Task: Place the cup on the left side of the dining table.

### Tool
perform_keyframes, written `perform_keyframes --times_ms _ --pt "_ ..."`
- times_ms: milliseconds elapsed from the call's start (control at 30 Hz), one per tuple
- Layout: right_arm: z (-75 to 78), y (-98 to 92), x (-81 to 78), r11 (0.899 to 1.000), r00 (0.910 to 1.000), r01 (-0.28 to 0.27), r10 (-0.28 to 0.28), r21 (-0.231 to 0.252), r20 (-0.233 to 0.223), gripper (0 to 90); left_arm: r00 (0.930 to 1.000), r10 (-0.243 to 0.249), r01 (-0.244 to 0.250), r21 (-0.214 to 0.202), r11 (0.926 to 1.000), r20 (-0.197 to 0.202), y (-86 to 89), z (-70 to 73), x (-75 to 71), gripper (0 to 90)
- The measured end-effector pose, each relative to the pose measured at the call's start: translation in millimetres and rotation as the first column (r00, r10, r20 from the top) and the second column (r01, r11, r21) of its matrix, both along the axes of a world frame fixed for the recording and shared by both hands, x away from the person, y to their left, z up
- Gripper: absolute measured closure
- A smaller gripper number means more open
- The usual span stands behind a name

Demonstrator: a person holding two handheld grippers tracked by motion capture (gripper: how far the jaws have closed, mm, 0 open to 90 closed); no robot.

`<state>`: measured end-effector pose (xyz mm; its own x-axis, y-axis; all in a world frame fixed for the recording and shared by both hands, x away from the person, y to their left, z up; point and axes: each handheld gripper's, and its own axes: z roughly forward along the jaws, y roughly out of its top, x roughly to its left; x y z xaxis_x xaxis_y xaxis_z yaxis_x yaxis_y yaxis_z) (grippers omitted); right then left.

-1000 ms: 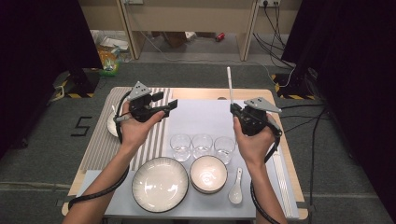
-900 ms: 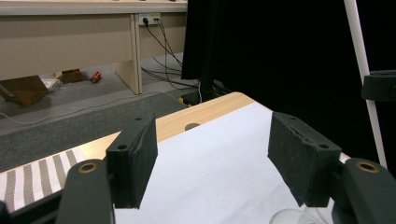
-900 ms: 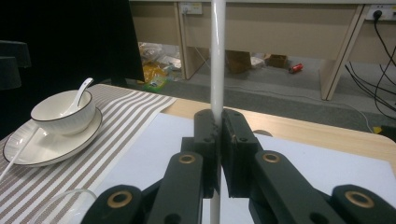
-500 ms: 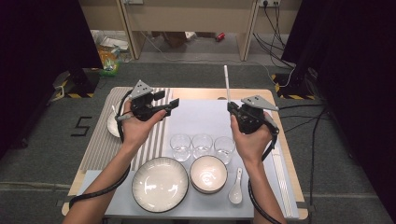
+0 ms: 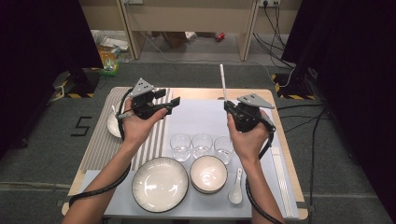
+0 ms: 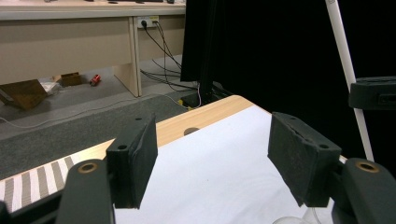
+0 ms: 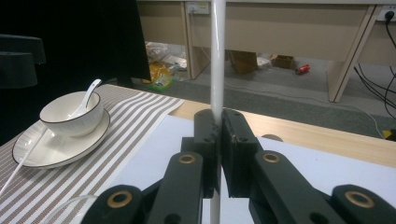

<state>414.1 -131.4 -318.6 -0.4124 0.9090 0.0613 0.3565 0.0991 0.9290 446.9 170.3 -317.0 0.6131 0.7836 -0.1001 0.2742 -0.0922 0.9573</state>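
Slippage is the main worry: the right gripper [image 7: 218, 140] has its jaws clamped tight on a thin white stick, probably a chopstick [image 7: 217, 60], and the grip sits low on it, so most of its length stands upright above the pads. In the high view the chopstick [image 5: 223, 81] rises over the far edge of the tabletop [image 5: 205, 93], held clear of everything on it. A smooth, narrow rod pinched near one end could pivot between the pads if the hand tilts or stops sharply, and then swing or drop.

Three glasses [image 5: 201, 144] stand in a row just in front of that hand, with a small bowl [image 5: 208, 173], a white spoon [image 5: 235, 186] and a large plate [image 5: 159, 184] nearer the person. A falling stick, or a low sweep of the right gripper [image 5: 229, 108] toward them, could tip a glass.

The left gripper [image 5: 172, 103] hovers over the striped mat [image 5: 100, 144] with its jaws spread wide and nothing between them [image 6: 210, 158]. Just beside it sit a bowl with a spoon on a saucer [image 7: 60, 140]; a careless move of that arm could knock it. More white sticks seem to lie along the right edge of the tabletop, though they are too faint to be sure.
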Motion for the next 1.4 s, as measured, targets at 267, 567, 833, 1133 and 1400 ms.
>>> perform_keyframes --times_ms 267,567,833,1133,1400 --pt "-0.4 2.3 0.7 1.000 1.0000 -0.005 0.005 0.001 0.002 85.5 1.0000 -0.005 0.005 -0.003 1.0000 0.002 -3.2 1.3 1.2 32.3" --pt "0.3 3.9 1.2 1.000 0.9999 -0.008 0.008 -0.001 0.007 85.5 0.9999 -0.011 0.011 0.000 0.9999 0.003 -6.7 2.6 2.2 32.3" --pt "1.8 12.4 3.6 1.000 0.9998 -0.020 0.020 0.011 0.002 85.5 0.9998 -0.016 0.016 -0.002 0.9999 0.008 -9.1 5.2 2.7 32.3" --pt "0.7 20.7 5.4 0.999 0.9994 -0.035 0.035 0.008 -0.002 85.5 0.9997 -0.021 0.021 0.002 0.9998 0.010 -11.5 7.6 3.6 32.3" --pt "0.4 24.5 6.2 0.999 0.9991 -0.042 0.042 0.011 0.000 85.5 0.9994 -0.031 0.031 0.006 0.9995 0.017 -17.6 12.5 5.0 32.3"
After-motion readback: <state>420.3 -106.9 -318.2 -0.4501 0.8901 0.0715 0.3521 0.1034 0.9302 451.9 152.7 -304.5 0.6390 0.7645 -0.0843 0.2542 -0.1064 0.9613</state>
